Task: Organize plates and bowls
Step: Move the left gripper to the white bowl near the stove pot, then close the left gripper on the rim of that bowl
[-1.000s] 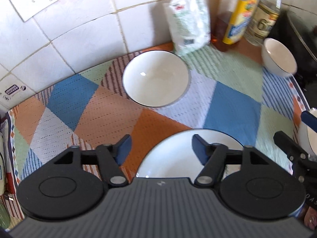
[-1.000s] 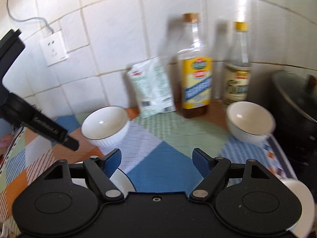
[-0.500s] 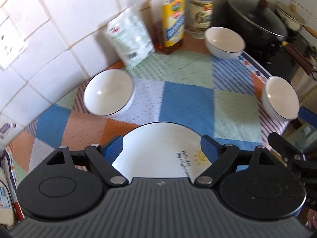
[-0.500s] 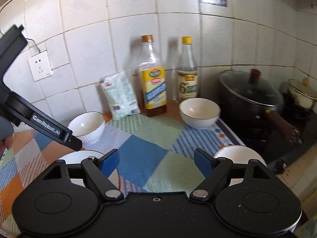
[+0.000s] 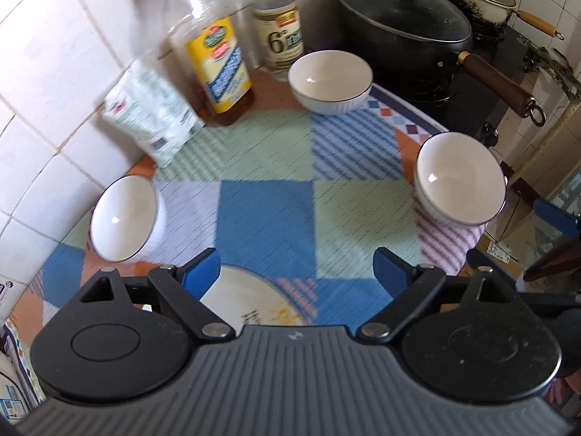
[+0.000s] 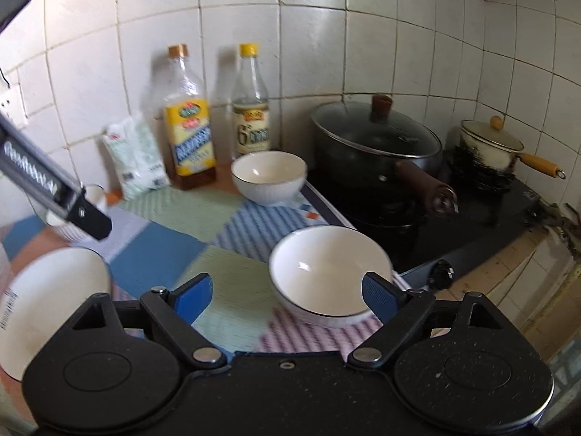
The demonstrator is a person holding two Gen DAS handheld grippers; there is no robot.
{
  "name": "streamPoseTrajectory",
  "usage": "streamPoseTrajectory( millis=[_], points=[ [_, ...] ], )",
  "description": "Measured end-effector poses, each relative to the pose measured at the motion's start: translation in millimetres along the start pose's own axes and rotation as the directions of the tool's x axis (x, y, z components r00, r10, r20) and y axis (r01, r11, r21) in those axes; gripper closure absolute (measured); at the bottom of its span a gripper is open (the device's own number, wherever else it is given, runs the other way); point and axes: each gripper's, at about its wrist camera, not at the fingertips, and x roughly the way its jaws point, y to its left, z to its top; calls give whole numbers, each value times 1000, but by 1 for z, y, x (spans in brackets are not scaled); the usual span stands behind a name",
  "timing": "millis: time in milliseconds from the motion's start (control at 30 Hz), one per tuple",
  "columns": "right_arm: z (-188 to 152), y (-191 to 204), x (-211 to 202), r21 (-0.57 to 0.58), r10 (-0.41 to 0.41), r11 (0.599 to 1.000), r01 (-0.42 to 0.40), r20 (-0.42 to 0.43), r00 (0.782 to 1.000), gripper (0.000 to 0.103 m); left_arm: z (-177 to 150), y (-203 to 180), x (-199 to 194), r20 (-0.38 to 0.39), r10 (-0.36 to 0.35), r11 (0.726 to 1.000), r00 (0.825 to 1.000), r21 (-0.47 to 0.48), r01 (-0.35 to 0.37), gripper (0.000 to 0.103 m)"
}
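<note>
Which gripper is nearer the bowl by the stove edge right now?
Right. The right gripper hovers open with one finger at the rim of the bowl; the left gripper is open above the plate, farther off.

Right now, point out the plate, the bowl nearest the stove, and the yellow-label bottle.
plate (image 5: 247,301), left wrist view, bare white face.
bowl nearest the stove (image 6: 326,269), right wrist view, inside bottom.
yellow-label bottle (image 6: 189,134), right wrist view, label.

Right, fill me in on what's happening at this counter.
A person holds a gripper in each hand over a patchwork cloth; both are open and hold nothing. The right gripper hovers just before the nearest white bowl. The left gripper hangs above a white plate. Two more white bowls sit apart, unstacked: one by the bottles, one near the wall.
</note>
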Motion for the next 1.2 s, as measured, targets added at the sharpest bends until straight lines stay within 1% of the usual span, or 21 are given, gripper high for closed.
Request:
streamPoseTrajectory(
  millis=[167, 267, 367, 467, 533, 633, 800, 833, 900, 933, 967, 1100, 1200],
  points=[
    [-7, -25, 17, 18, 10, 1000, -10, -32, 999, 11, 15, -25, 18, -31, -9, 1000, 999, -10, 9, 11],
    [-12, -33, 31, -3, 17, 1000, -17, -61, 998, 11, 19, -39, 30, -53, -16, 1000, 998, 0, 16, 11],
    [-18, -40, 41, -17, 42, 999, -44, -84, 996, 11, 24, -54, 42, -75, -39, 999, 996, 6, 40, 11],
    [-22, -47, 53, -5, 70, 997, -70, -105, 992, 11, 30, -63, 55, -116, -75, 997, 990, -39, 71, 11],
    [-23, -51, 61, 0, 91, 996, -92, -114, 989, 11, 34, -69, 63, -130, -82, 996, 988, -57, 75, 11],
    [-23, -55, 72, -19, 118, 992, -122, -126, 985, 11, 39, -81, 74, -131, -68, 997, 989, -46, 63, 11],
    [-23, -58, 91, -51, 170, 983, -178, -140, 975, 11, 44, -97, 95, -118, -58, 998, 991, -2, 59, 12],
    [-24, -59, 93, -54, 178, 981, -187, -140, 974, 11, 44, -99, 100, -121, -64, 998, 991, 1, 65, 15],
    [-25, -60, 98, -52, 191, 979, -199, -135, 972, 11, 44, -102, 108, -113, -74, 997, 991, -15, 73, 25],
    [-26, -60, 100, -50, 195, 978, -203, -134, 972, 11, 44, -104, 112, -116, -71, 997, 991, -23, 68, 33],
    [-26, -60, 103, -48, 198, 977, -206, -133, 971, 11, 44, -107, 116, -128, -73, 997, 989, -22, 71, 39],
    [-29, -59, 112, -56, 207, 975, -216, -137, 969, 11, 43, -112, 130, -146, -95, 995, 985, -34, 91, 46],
    [-29, -59, 114, -57, 213, 974, -221, -122, 969, 11, 42, -112, 136, -162, -111, 993, 981, -47, 105, 58]
  ],
)
